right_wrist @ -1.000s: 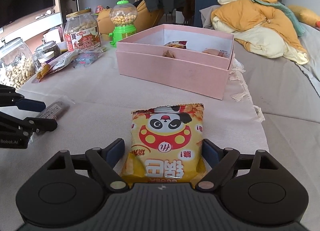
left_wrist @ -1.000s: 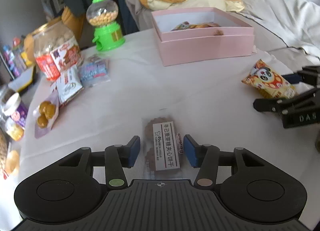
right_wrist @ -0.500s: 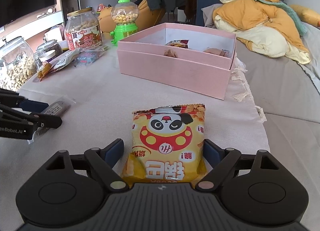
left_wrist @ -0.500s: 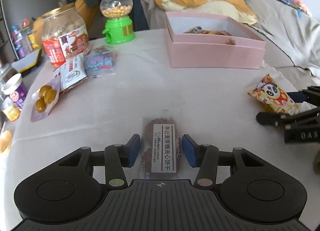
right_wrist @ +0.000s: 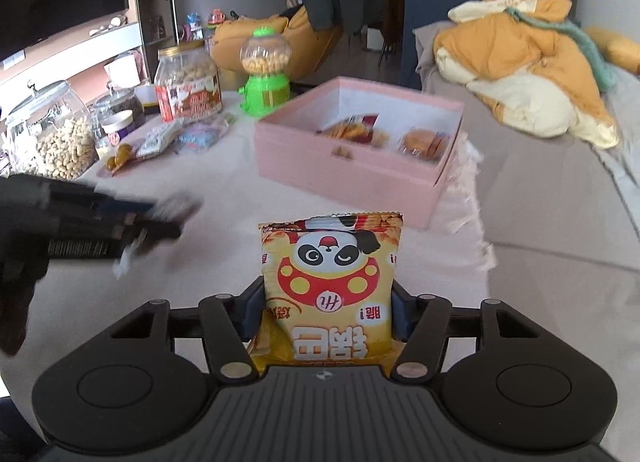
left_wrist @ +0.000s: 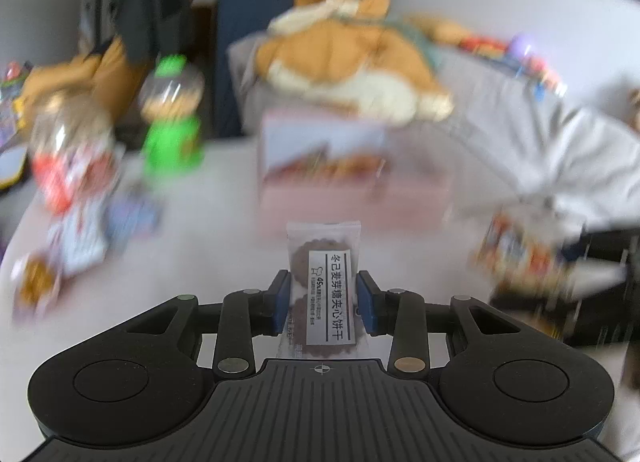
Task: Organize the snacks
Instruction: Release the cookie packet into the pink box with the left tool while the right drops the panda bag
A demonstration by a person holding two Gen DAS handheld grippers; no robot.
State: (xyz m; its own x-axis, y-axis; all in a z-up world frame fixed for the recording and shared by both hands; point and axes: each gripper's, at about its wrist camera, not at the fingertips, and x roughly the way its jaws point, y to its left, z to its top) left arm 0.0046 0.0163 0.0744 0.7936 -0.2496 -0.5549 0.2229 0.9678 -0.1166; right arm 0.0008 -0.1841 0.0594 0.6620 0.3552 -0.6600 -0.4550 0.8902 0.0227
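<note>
My left gripper (left_wrist: 323, 298) is shut on a clear biscuit packet (left_wrist: 325, 286) with a white label and holds it lifted above the table. My right gripper (right_wrist: 328, 308) is shut on a yellow panda snack bag (right_wrist: 330, 290) and holds it up. The open pink box (right_wrist: 352, 177) stands ahead of both, with several snacks inside; it is blurred in the left wrist view (left_wrist: 332, 197). The left gripper shows blurred at the left of the right wrist view (right_wrist: 120, 221).
A green gumball dispenser (right_wrist: 266, 73), a peanut jar (right_wrist: 188, 79) and a glass jar (right_wrist: 48, 137) stand at the table's far left. Loose snack packets (right_wrist: 160, 139) lie beside them. A sofa with an orange coat (right_wrist: 520, 57) is to the right.
Both grippers have closed on their packets and lifted them off the table. The left wrist view is now blurred from fast motion.
</note>
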